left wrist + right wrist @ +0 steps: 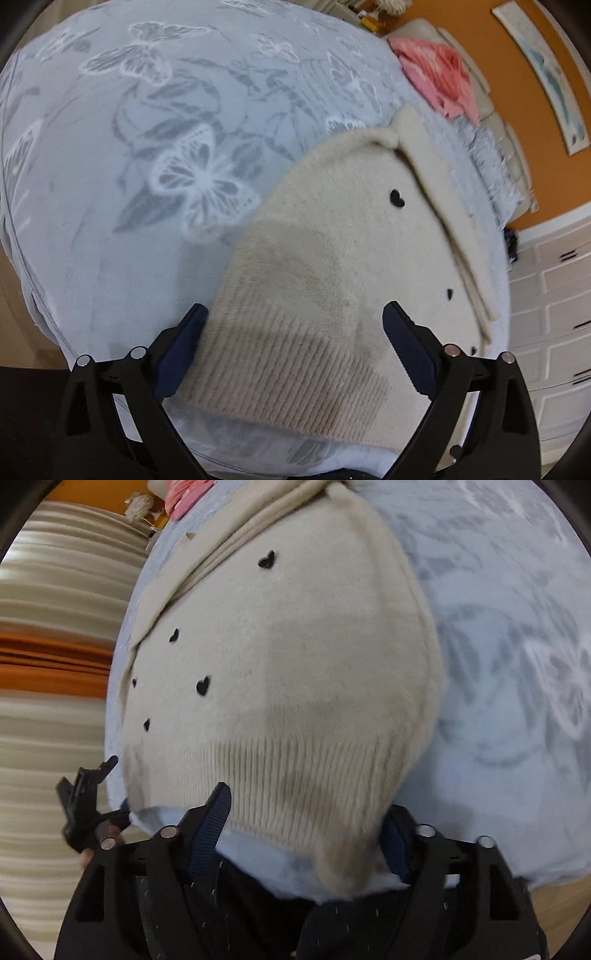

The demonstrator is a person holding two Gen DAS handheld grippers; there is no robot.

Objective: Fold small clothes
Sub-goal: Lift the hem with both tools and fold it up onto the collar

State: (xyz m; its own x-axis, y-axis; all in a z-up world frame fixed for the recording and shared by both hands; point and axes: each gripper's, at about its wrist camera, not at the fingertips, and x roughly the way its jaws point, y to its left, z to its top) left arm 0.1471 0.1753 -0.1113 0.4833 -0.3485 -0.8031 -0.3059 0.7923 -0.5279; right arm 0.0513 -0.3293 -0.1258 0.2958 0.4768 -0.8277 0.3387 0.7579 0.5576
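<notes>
A small cream knit sweater (332, 258) with black heart motifs lies flat on a pale blue butterfly-print bedspread (129, 166). Its ribbed hem faces both cameras, and a sleeve is folded across the body. My left gripper (295, 325) is open, its blue-padded fingers (192, 332) straddling the hem's left corner just above the fabric. In the right wrist view the sweater (295, 646) fills the middle. My right gripper (306, 812) is open, with the hem's right corner between its fingers (218, 812). The left gripper's tip (85, 797) shows at the sweater's other corner.
A pink garment (439, 74) lies at the far side of the bed near the cushioned headboard (495, 122). White drawers (554, 302) stand to the right under an orange wall. The bed's near edge (280, 871) runs just under the hem.
</notes>
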